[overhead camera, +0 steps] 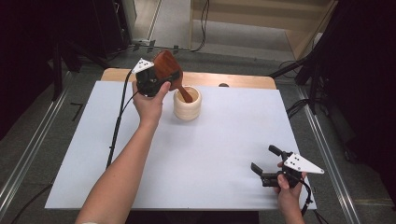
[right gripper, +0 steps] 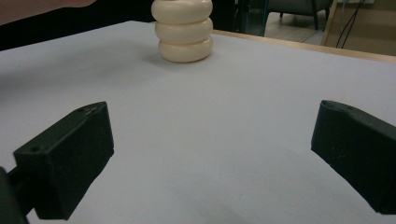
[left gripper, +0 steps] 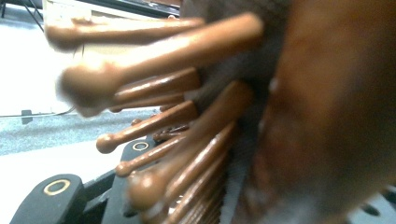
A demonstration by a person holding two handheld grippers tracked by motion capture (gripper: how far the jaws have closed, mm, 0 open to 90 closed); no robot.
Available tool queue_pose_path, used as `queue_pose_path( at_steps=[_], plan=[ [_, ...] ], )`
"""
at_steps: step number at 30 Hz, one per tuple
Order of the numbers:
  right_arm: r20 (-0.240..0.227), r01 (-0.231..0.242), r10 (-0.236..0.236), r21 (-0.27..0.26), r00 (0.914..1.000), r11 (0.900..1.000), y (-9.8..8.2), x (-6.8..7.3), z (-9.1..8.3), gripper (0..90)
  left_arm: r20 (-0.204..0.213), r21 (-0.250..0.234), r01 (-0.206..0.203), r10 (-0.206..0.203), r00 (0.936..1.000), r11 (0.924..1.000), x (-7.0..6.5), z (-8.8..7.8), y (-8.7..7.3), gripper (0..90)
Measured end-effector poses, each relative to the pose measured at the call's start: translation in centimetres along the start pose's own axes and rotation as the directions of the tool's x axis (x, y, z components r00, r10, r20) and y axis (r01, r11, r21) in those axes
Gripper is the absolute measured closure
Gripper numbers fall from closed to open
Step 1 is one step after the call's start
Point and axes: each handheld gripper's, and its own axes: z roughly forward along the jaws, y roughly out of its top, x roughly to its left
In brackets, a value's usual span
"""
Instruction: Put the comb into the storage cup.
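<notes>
The step in hand appears to be seating the brush (overhead camera: 167,69) in the cup (overhead camera: 187,103): the left gripper (overhead camera: 150,82) is clamped on the brush head, and the handle end already sits inside the cup mouth, slanting down from the jaws toward the far side of the rim. In the left gripper view the wooden bristles (left gripper: 154,123) cross directly in front of the black jaws, with the dark brush back pressed close beside them, so the grip lies on the head and not on the handle. The next move probably calls for lowering the handle further until it rests against the cup's inner wall, then opening the jaws without tipping the cup, which stands just beyond the fingertips. The left forearm reaches forward across the table (overhead camera: 219,154), wrist raised and hand wrapped around the gripper body. The right gripper (overhead camera: 262,169) rests low at the near right edge of the table, jaws spread wide with nothing between them, well apart from the cup, which stands far ahead of its fingers (right gripper: 70,154).
</notes>
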Motion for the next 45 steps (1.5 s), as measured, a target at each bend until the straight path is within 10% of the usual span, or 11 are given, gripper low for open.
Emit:
queue_pose_path(
  at_steps=[45],
  plan=[
    [-0.013, -0.003, 0.003, -0.008, 0.9999, 1.000, 0.0, -0.1, 0.0, 0.0, -0.022, 0.077, 0.039, -0.038, 0.9991, 0.9963, -0.4, 2.8, -3.3, 54.7]
  ],
)
